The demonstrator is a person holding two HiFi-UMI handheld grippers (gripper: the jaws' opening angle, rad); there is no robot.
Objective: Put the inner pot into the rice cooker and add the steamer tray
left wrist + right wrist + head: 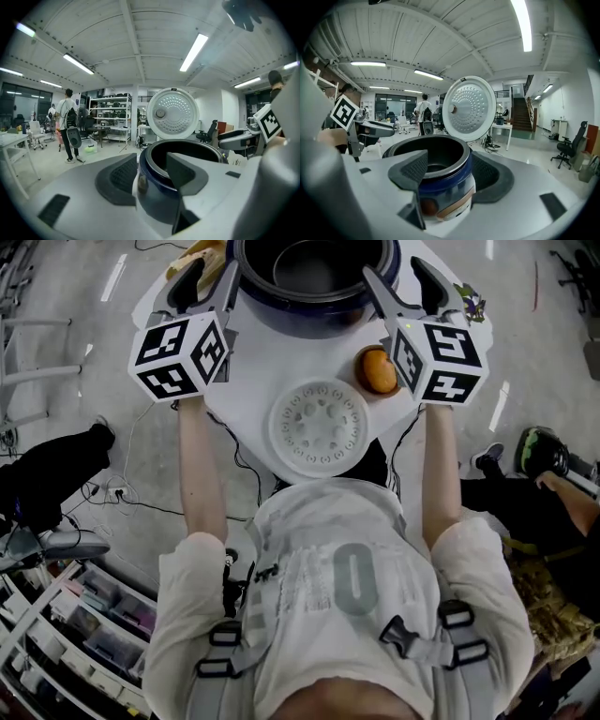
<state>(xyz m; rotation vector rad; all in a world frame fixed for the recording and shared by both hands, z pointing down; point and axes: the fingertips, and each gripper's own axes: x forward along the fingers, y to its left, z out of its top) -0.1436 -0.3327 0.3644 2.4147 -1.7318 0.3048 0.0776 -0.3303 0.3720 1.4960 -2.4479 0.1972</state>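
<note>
The dark blue rice cooker (323, 317) stands at the table's far end with its white lid (172, 112) raised. The dark inner pot (314, 268) sits inside it. Nearer me, the white perforated steamer tray (319, 427) lies flat on the table. My left gripper (208, 277) is at the cooker's left side and my right gripper (405, 282) at its right. In the left gripper view the cooker (154, 187) shows in the wide gap of the left gripper (152, 176). In the right gripper view the right gripper (445, 173) straddles the cooker's wall (445, 187). Neither one's pads press on it.
An orange (379, 371) rests on the white table (253, 371) right of the tray. Something yellow (202, 254) lies at the far left corner. A seated person's legs (553, 474) are to the right. Cables and storage bins (103, 615) are on the floor to the left.
</note>
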